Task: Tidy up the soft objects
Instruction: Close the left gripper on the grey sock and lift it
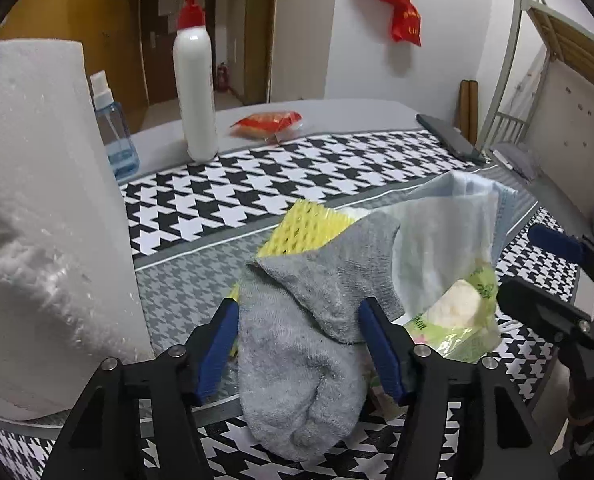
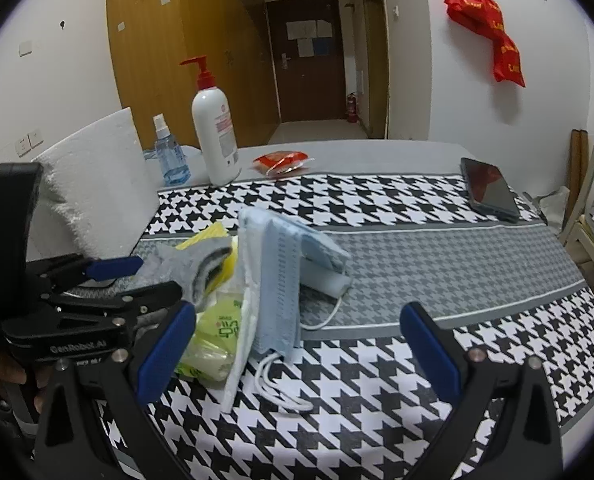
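The left gripper [image 1: 299, 330] tilts down, pads pressing a grey sock [image 1: 301, 360]. The right gripper [image 2: 297, 348] gapes empty beside masks [image 2: 277, 276]; a paper roll [image 1: 45, 220] crowds the left.

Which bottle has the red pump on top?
The tall white bottle. The small blue bottle beside it is see-through and has a clear spray top instead.

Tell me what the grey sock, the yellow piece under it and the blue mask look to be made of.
Grey sock: knitted fabric, probably cotton blend; fuzzy, pilled, matte surface.
Yellow piece: seemingly foam netting; open lattice of holes, matte.
Blue mask: likely non-woven disposable fabric; fine pleats, white elastic loops at its bottom.
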`<state>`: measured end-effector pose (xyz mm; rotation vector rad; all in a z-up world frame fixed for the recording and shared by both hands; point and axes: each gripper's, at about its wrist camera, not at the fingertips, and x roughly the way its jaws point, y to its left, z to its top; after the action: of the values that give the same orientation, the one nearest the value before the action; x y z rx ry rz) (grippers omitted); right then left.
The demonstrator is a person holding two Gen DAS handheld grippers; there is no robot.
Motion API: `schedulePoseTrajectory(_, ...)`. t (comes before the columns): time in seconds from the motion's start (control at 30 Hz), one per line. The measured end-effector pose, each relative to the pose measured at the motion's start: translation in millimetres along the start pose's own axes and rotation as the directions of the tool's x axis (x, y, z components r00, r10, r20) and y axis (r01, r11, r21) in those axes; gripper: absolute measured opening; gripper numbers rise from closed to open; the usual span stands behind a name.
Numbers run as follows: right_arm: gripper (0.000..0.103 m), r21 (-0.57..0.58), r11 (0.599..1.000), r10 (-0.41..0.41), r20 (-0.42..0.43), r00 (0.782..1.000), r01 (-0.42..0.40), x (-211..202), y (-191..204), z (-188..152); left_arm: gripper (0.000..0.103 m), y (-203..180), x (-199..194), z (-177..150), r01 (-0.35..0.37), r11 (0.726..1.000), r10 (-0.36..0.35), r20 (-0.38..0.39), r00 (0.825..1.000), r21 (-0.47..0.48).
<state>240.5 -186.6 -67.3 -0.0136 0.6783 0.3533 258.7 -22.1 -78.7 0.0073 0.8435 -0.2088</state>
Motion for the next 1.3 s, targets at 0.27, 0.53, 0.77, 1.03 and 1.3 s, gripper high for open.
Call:
schedulePoseTrajectory(0.27, 0.103, -0.016, 1.000, 0.015, -0.021, 1.000, -0.016, 6.3, 2.4, 3.0, 0.037, -0.9, -1.5, -1.1, 0.014, 1.000, -0.014, 0.016, 1.000, 0.012)
schedulePoseTrajectory(0.53, 0.103, -0.017, 1.000, 0.015, -0.037, 0.999, -0.016, 9.1, 4.6, 2.9, 0.016, 5.8, -11.1, -0.4, 0.082, 0.997, -0.081, 0.066, 0.995, -0.011)
schedulePoseTrajectory(0.77, 0.103, -0.015, 1.000, 0.018, -0.057, 0.998, -0.019, 16.2, 8.9, 8.1, 0.016, 12.9, -20.5, 1.4, 0.117, 0.992, -0.111, 0.114, 0.987, -0.043)
schedulePoseTrajectory(1.03, 0.103, -0.017, 1.000, 0.023, -0.060, 0.998, -0.024, 16.1, 9.8, 14.1, 0.016, 15.6, -35.1, 2.3, 0.137, 0.989, -0.125, 0.194, 0.973, -0.050)
schedulePoseTrajectory(1.3, 0.103, -0.034, 0.999, 0.035, -0.071, 0.997, -0.038, 13.3, 12.9, 11.7, 0.016, 17.2, -37.2, 2.5, 0.136, 0.989, -0.122, 0.202, 0.972, -0.058)
